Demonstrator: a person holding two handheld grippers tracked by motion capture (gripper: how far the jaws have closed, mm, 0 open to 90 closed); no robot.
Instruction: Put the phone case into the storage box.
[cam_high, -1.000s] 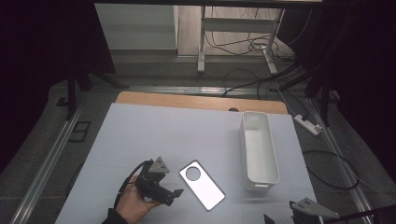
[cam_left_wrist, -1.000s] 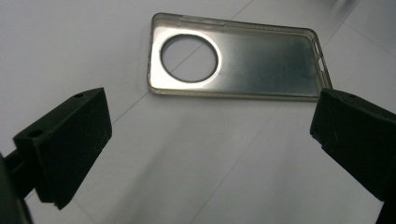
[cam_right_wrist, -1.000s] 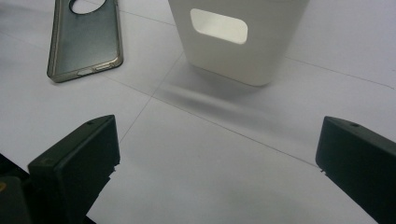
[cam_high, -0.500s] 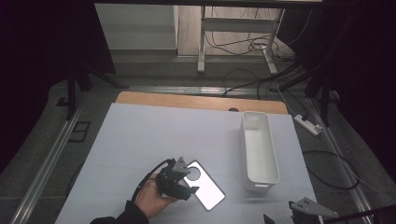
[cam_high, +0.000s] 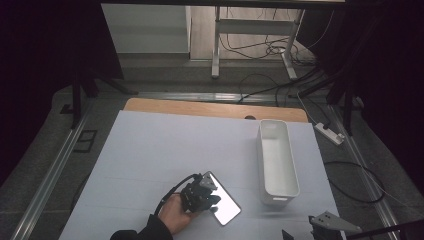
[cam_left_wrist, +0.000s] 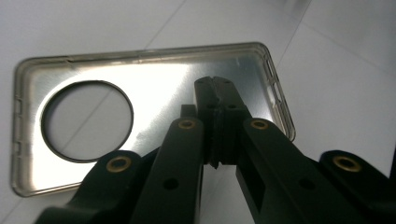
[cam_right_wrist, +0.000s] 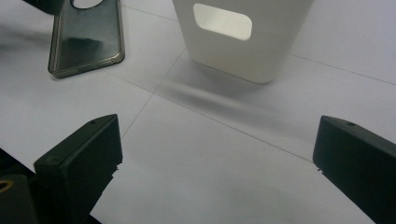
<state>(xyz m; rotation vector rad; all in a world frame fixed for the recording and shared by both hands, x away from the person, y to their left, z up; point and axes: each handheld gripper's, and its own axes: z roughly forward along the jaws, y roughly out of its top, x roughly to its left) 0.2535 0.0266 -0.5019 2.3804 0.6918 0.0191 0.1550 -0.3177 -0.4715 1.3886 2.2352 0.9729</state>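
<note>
Phone case (cam_high: 221, 199) lies flat near desk's (cam_high: 150, 150) front edge, middle, inner side up, round camera hole (cam_left_wrist: 85, 120) at one end. We judge it light, thin, bendy, glossy and slippery; raised rim along long edge looks like best place to pinch. Left gripper (cam_high: 200, 192) sits over case, jaws pressed together, nothing between them. White bin (cam_high: 278, 160) stands by right edge. Right gripper (cam_right_wrist: 215, 154) rests at front right corner, jaws wide apart, empty.

Phone case (cam_high: 223, 202) half under hand (left) (cam_high: 172, 216)
</note>
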